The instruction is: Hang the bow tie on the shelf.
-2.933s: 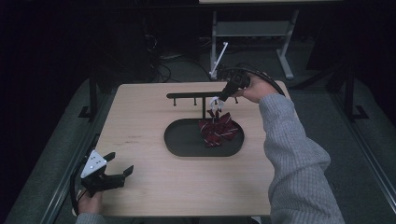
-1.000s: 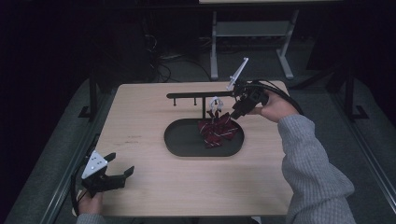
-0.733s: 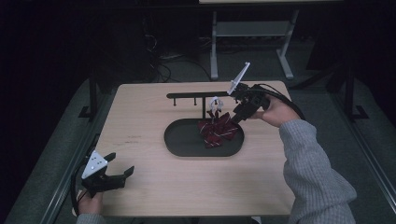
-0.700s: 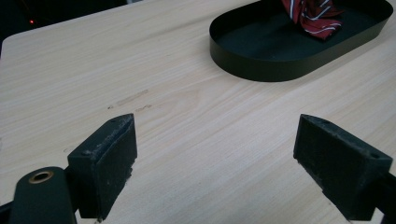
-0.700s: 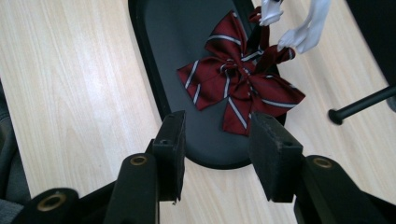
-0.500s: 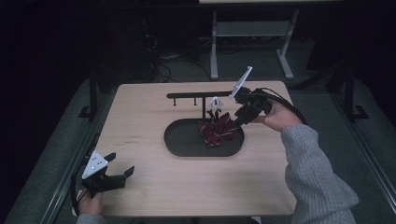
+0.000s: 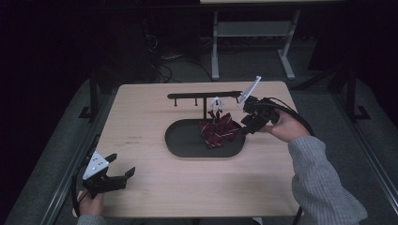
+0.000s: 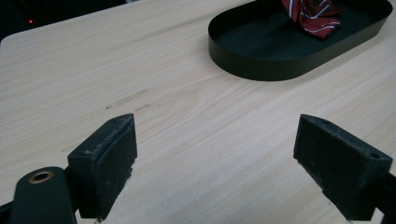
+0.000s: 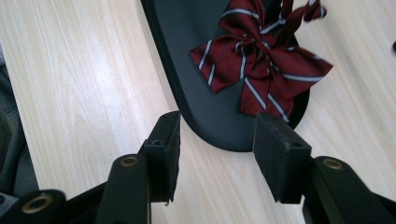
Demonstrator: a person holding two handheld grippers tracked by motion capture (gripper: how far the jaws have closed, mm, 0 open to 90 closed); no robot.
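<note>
The dark-red striped fabric bow (image 7: 218,132) lies in the black oval metal tray (image 7: 183,146), near the tabletop's (image 7: 141,112) far right corner; the right tool (image 7: 247,123), jaws just opening and empty, hovers beside it, while the left tool (image 7: 115,177) waits spread apart.

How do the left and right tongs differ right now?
The left tongs sit near the table's front left corner, far from the tray; the right tongs hover at the tray's right end, beside the striped bow. The left tongs' jaws gape wide; the right tongs' jaws stand narrower and have just been opening. Both are open with nothing between them.
</note>
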